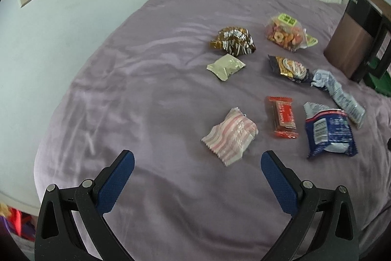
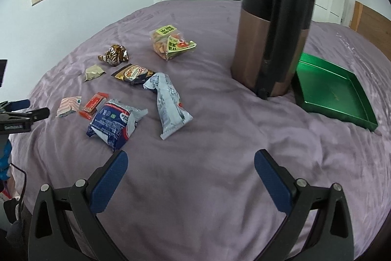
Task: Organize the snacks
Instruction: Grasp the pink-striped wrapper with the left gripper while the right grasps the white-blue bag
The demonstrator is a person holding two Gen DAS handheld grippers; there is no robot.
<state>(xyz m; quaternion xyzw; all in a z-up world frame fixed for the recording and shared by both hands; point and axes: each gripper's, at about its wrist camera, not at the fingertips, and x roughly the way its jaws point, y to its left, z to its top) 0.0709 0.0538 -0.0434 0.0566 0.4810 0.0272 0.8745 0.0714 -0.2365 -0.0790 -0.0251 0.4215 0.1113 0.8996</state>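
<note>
Several snack packets lie scattered on a purple bedspread (image 1: pixel 146 94). Nearest my open left gripper (image 1: pixel 197 158) is a pink-striped packet (image 1: pixel 229 136), just beyond its right finger. Beside it lie a red bar (image 1: pixel 283 116) and a blue-and-white bag (image 1: pixel 327 131). Farther off are a pale green packet (image 1: pixel 226 66), a brown foil bag (image 1: pixel 233 40) and a clear bag of dried fruit (image 1: pixel 286 33). My right gripper (image 2: pixel 191 159) hovers open over bare bedspread (image 2: pixel 207 151), with the blue-and-white bag (image 2: pixel 114 124) just past its left finger. A long pale blue packet (image 2: pixel 168 104) lies ahead of it.
A tall copper-and-black cylindrical container (image 2: pixel 271 40) stands on the bed at the right, with a green tray (image 2: pixel 330 89) beside it. The left gripper's fingers (image 2: pixel 36 113) show at the left edge of the right wrist view. White doors and an open wardrobe are behind the bed.
</note>
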